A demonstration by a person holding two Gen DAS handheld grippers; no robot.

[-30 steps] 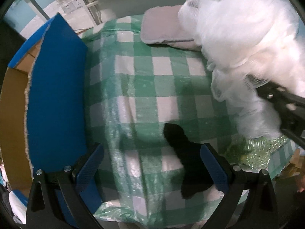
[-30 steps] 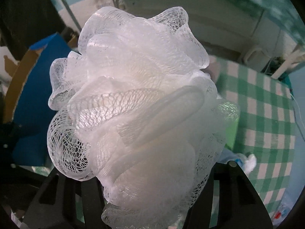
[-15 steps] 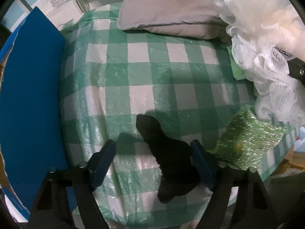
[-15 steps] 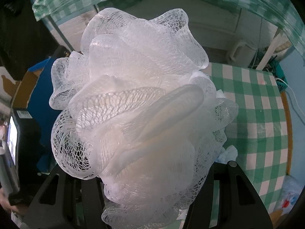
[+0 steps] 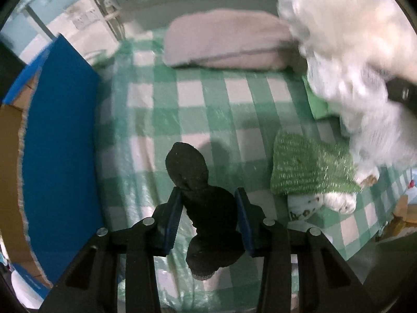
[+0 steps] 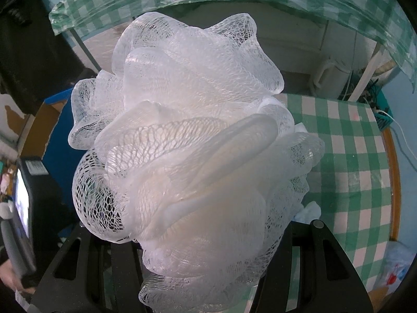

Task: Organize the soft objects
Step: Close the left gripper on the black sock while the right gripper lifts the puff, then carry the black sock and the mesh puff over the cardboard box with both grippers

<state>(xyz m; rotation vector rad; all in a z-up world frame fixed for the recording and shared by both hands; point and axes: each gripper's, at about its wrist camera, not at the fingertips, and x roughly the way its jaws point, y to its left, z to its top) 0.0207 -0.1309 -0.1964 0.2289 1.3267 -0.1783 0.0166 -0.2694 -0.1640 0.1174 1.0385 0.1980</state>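
Note:
A black sock (image 5: 200,190) lies on the green-checked tablecloth (image 5: 198,114). My left gripper (image 5: 208,198) has its blue-padded fingers closed around the sock's middle, touching both sides. My right gripper is shut on a white mesh bath pouf (image 6: 187,156) that fills the right wrist view and hides its fingertips. The pouf also shows, blurred, at the upper right of the left wrist view (image 5: 351,60), held above the table.
A blue cardboard box (image 5: 60,140) stands open at the table's left edge. A grey folded cloth (image 5: 229,41) lies at the back. A glittery green knitted cloth (image 5: 307,167) and a small white item (image 5: 320,203) lie at the right.
My left gripper has moved forward over the black sock and closed its fingers on it. The pouf in my right gripper has shifted slightly in the left view.

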